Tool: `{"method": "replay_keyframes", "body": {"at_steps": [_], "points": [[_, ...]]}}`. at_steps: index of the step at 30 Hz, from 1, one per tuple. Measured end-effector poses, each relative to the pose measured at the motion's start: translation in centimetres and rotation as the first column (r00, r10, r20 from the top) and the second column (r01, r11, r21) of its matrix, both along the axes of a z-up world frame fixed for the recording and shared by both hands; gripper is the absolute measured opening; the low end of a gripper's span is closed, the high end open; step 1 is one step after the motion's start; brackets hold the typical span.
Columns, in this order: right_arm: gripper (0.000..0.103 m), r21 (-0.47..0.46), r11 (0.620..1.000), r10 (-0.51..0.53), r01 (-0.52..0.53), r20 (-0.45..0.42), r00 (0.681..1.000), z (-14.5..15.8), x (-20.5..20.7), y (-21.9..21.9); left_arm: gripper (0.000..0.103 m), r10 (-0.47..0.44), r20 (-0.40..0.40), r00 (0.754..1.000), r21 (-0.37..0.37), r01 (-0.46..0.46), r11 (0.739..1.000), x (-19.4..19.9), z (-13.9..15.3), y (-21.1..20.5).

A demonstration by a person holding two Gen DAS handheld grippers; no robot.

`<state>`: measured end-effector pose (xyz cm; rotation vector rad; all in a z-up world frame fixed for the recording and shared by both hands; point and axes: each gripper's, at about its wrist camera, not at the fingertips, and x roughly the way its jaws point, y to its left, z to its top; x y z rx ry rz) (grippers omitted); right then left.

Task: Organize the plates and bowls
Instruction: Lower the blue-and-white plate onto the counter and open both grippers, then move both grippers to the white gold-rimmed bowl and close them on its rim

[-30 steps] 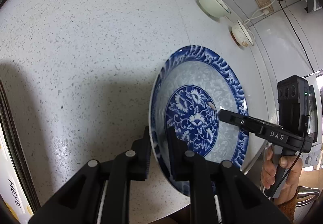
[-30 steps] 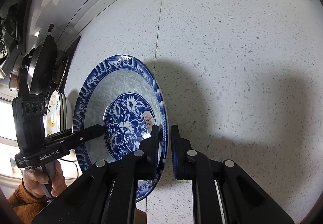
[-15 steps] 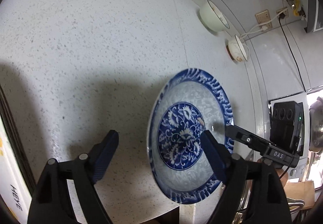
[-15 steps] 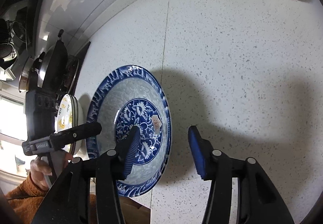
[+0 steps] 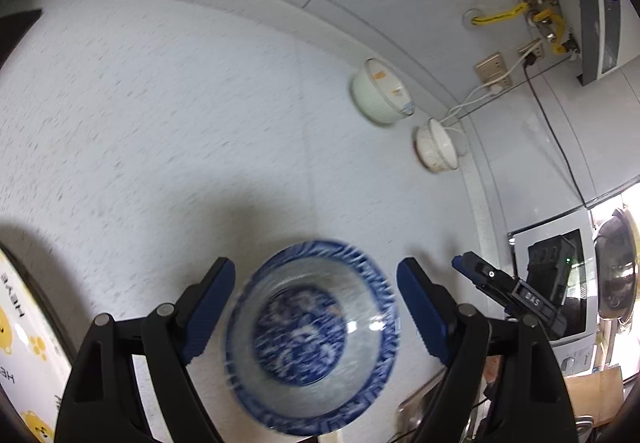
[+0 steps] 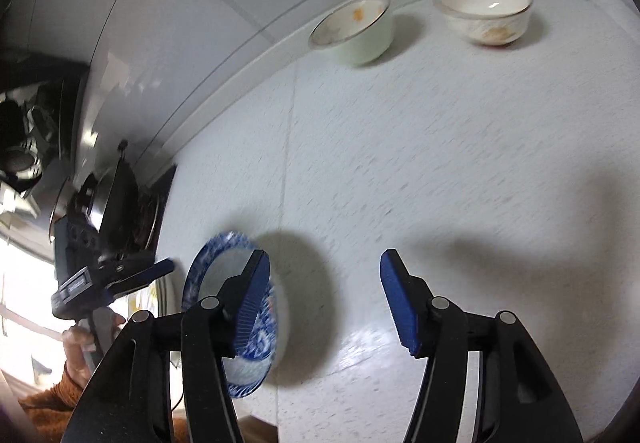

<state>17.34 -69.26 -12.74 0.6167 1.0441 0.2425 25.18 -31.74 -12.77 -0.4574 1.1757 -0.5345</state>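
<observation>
Both tongs released. Left tongs point(image 5: 314, 303): jaws wide apart, blue pads clear of everything, nothing gripped. Right tongs point(image 6: 324, 299): jaws have just been opening, gap between the pads is bare counter, nothing gripped.

Blue-and-white plate point(image 5: 312, 339) lies flat on the speckled counter point(image 5: 160, 131) near its front edge. In the left wrist view it sits below and between the left tongs' pads, not touched by either. In the right wrist view the same plate point(image 6: 208, 267) is left of the right tongs, partly hidden behind the left finger point(image 6: 250, 303); cannot tell from that view whether the finger touches it. Both views blurred, so the plate pattern is smeared.

Ahead of both tongs, near the back wall: pale green bowl point(image 6: 354, 29) and white bowl point(image 6: 486, 13), upright, side by side, apart from each other. Both well apart from the plate.

Left of the left tongs: a white plate with yellow cartoon print point(image 5: 20, 343), cut off by the frame edge. A hand point(image 6: 80, 347) in a brown sleeve holds the left tongs' handle.
</observation>
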Motion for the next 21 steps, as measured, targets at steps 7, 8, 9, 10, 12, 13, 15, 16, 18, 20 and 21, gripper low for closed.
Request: {"method": "replay_keyframes", "body": {"at_steps": [7,8,9,10,12,13,15,16,18,20,21], "points": [[0.054,-0.054,0.989,-0.137,0.14,0.055,0.989,2.1,2.2,-5.5,0.083,-0.123,-0.018,0.992,-0.026,0.123,0.992,2.6,2.0,-8.7],[0.054,-0.073,0.986,-0.144,0.148,0.056,0.988,2.2,2.6,-6.0,0.083,-0.137,-0.011,0.99,-0.021,0.137,0.99,3.0,2.1,-9.9],[0.055,-0.091,0.985,-0.145,0.15,0.056,0.988,2.3,3.1,-6.5,0.083,-0.155,0.004,0.988,-0.006,0.155,0.988,3.4,2.2,-11.5],[0.055,-0.104,0.983,-0.146,0.15,0.052,0.988,2.4,3.6,-7.0,0.083,-0.17,0.012,0.985,0.003,0.17,0.985,3.8,2.2,-12.9],[0.055,-0.114,0.981,-0.154,0.158,0.042,0.987,2.3,4.7,-8.4,0.083,-0.211,0.012,0.977,0.004,0.211,0.978,5.2,2.1,-15.8],[0.055,-0.118,0.979,-0.163,0.166,0.039,0.986,2.2,5.0,-9.5,0.083,-0.218,0.01,0.976,0.006,0.218,0.976,5.9,1.9,-16.9],[0.056,-0.134,0.973,-0.184,0.186,0.024,0.983,2.0,6.2,-10.8,0.083,-0.224,0.012,0.974,0.015,0.224,0.974,7.6,1.5,-19.2],[0.056,-0.142,0.971,-0.191,0.191,0.018,0.981,1.9,6.7,-11.3,0.083,-0.229,0.015,0.973,0.024,0.229,0.973,8.5,1.2,-20.4],[0.056,-0.155,0.967,-0.203,0.202,0.003,0.979,1.6,7.9,-12.1,0.083,-0.229,0.004,0.973,0.026,0.229,0.973,10.1,0.5,-21.9],[0.056,-0.168,0.964,-0.21,0.205,-0.013,0.978,1.1,9.0,-12.9,0.083,-0.234,-0.012,0.972,0.026,0.234,0.972,11.7,-0.3,-23.4],[0.056,-0.175,0.962,-0.215,0.208,-0.023,0.976,0.7,9.6,-13.5,0.083,-0.236,-0.012,0.972,0.028,0.237,0.971,12.6,-0.7,-24.4]]}}
